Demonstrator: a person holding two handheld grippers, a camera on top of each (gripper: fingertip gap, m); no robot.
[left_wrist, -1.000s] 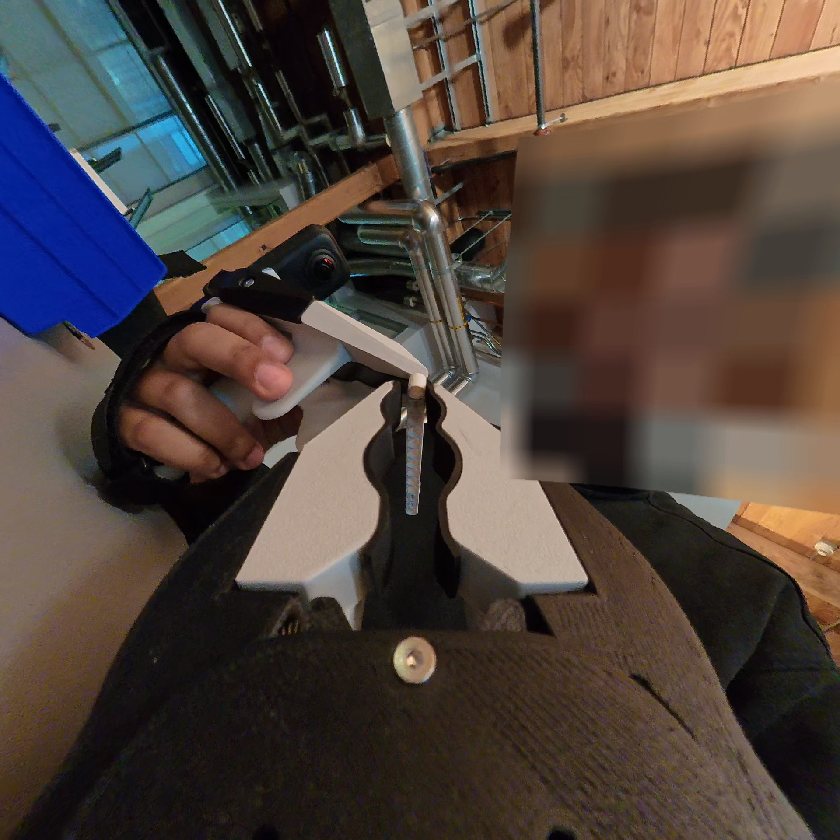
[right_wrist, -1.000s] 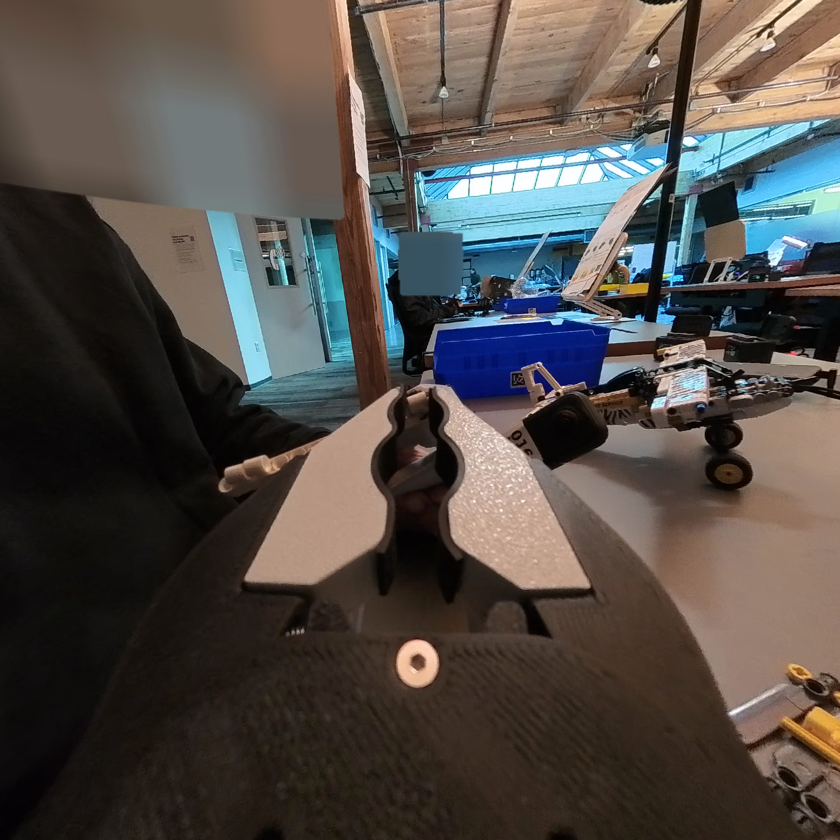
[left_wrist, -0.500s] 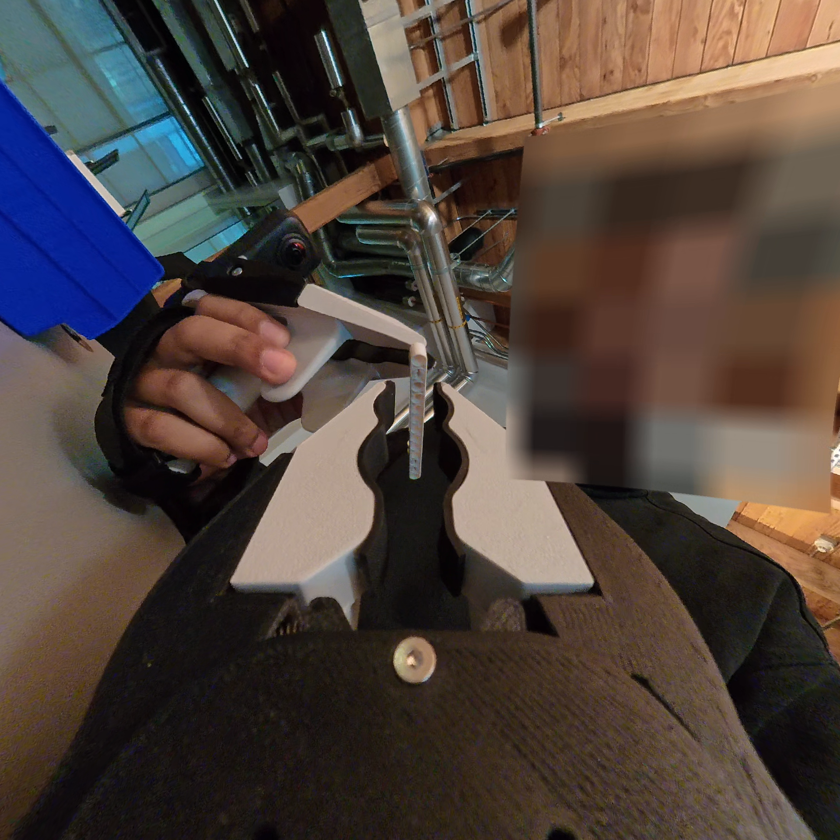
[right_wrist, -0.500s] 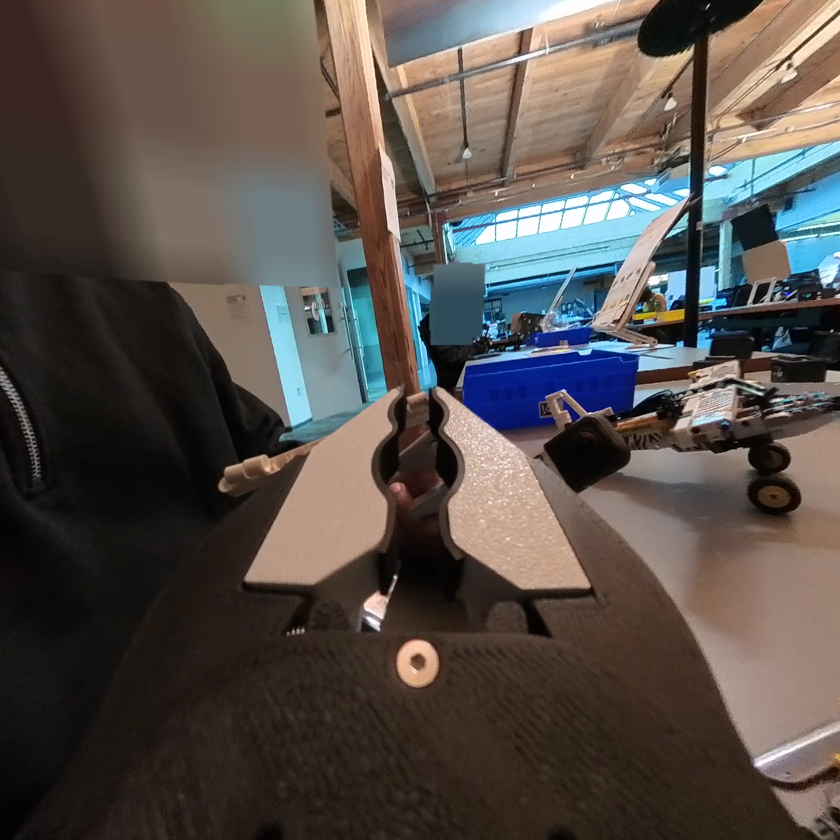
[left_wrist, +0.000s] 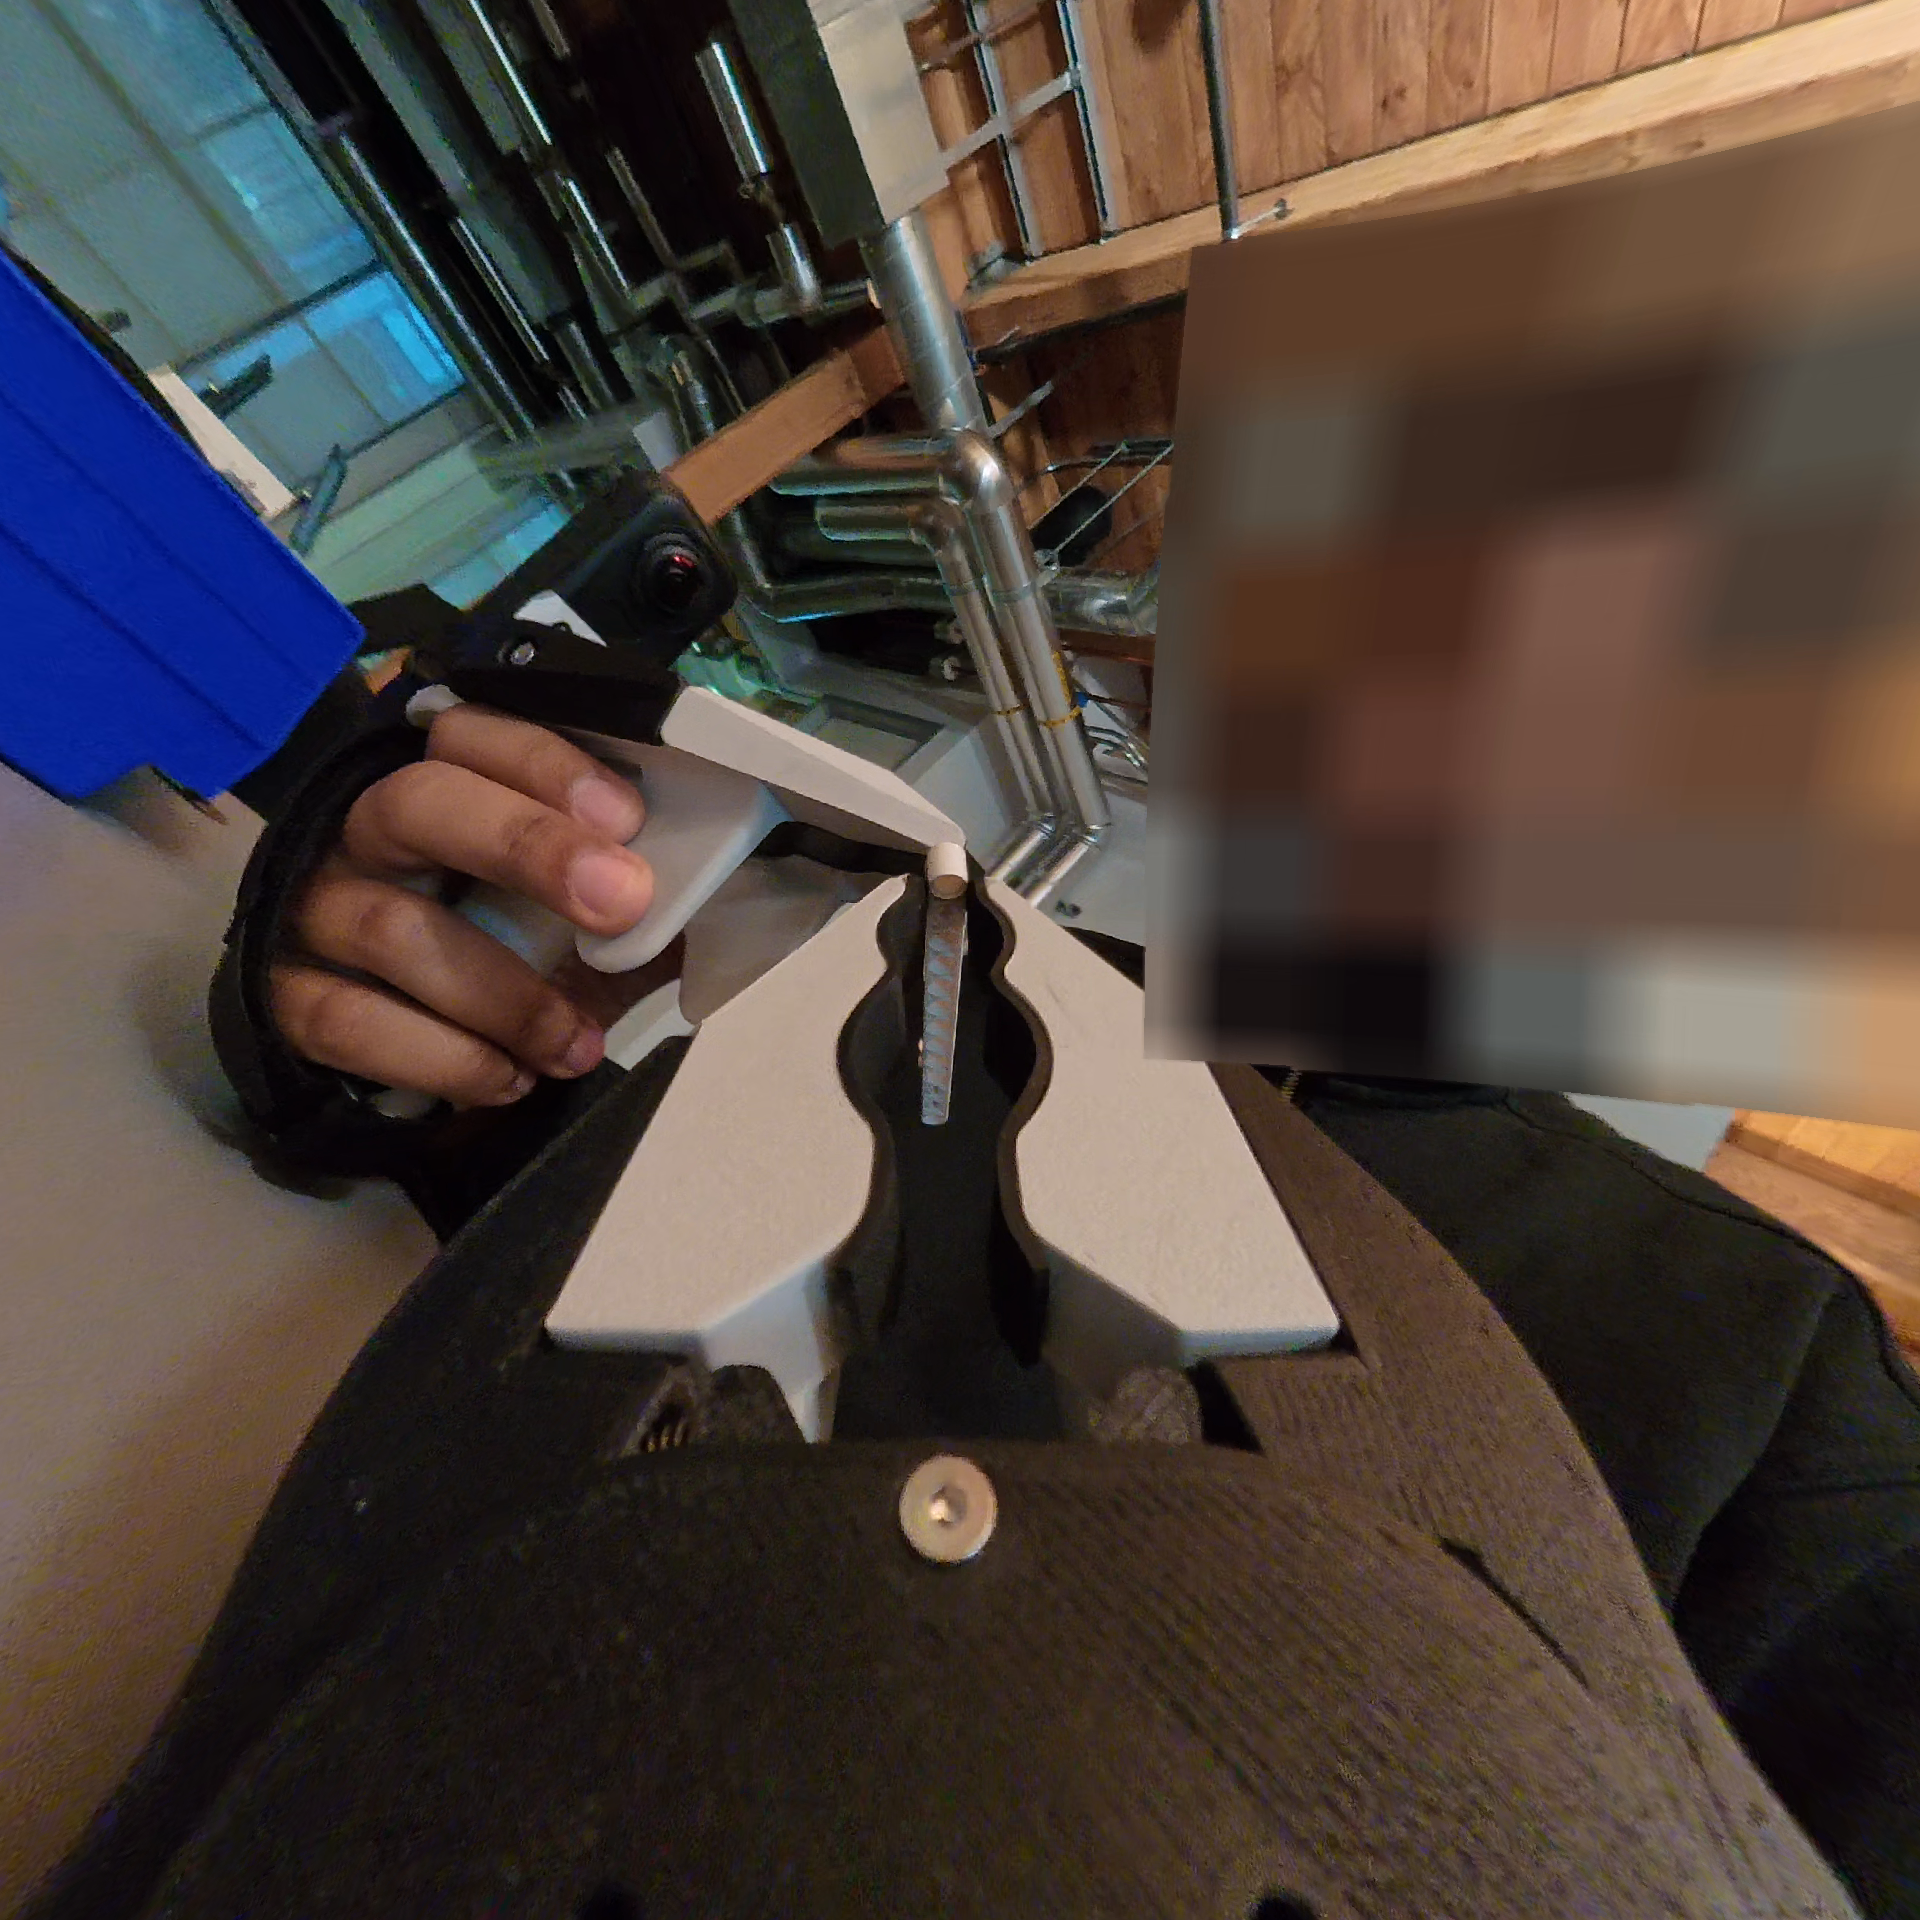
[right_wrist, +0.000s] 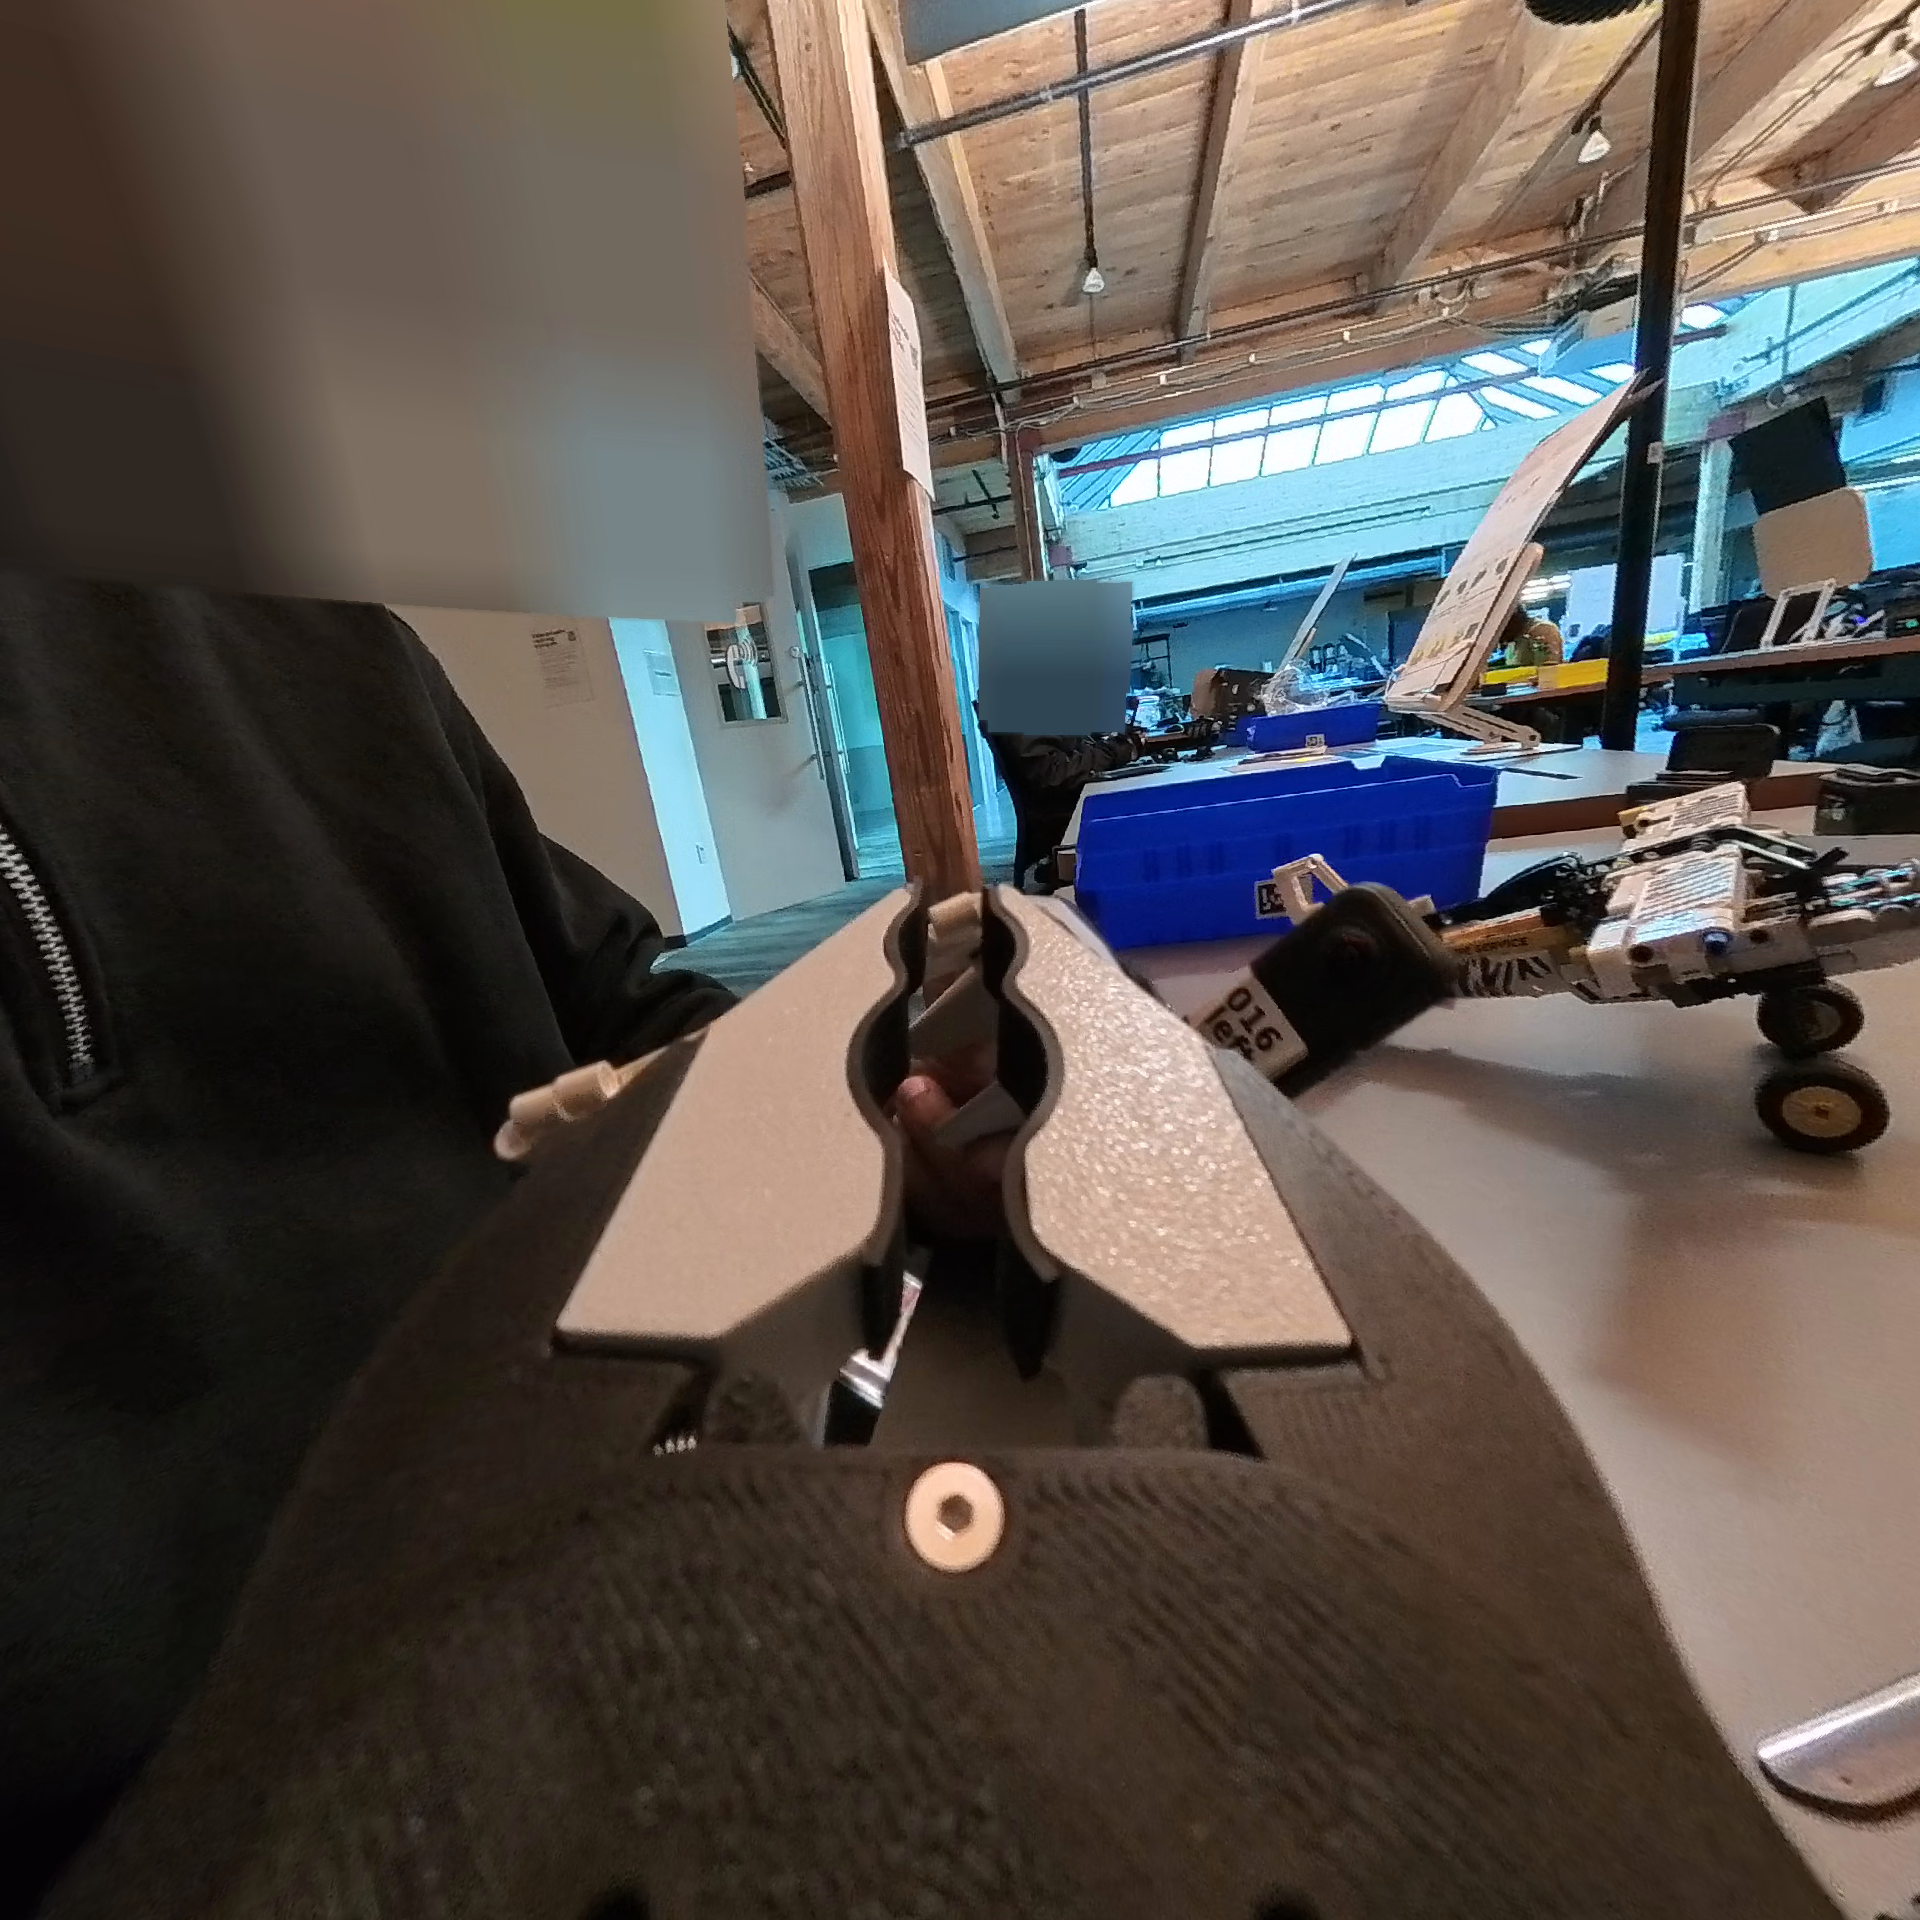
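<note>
While both claws pinch a white rod (left_wrist: 940, 997), a blue bin (right_wrist: 1288, 847) stands beyond.

A square timber post (right_wrist: 883, 540) stands at centre of an open workshop. Above the post runs a ceiling of pale wood planks and beams (right_wrist: 1226, 187) with black pipes. Right of the post, a band of skylight windows (right_wrist: 1340, 431) admits daylight over long grey worktables (right_wrist: 1558, 1174). Left of the post are a white wall (right_wrist: 499, 727) and a glazed door (right_wrist: 831, 727). Behind the post lies grey plank flooring (right_wrist: 790, 925).
</note>
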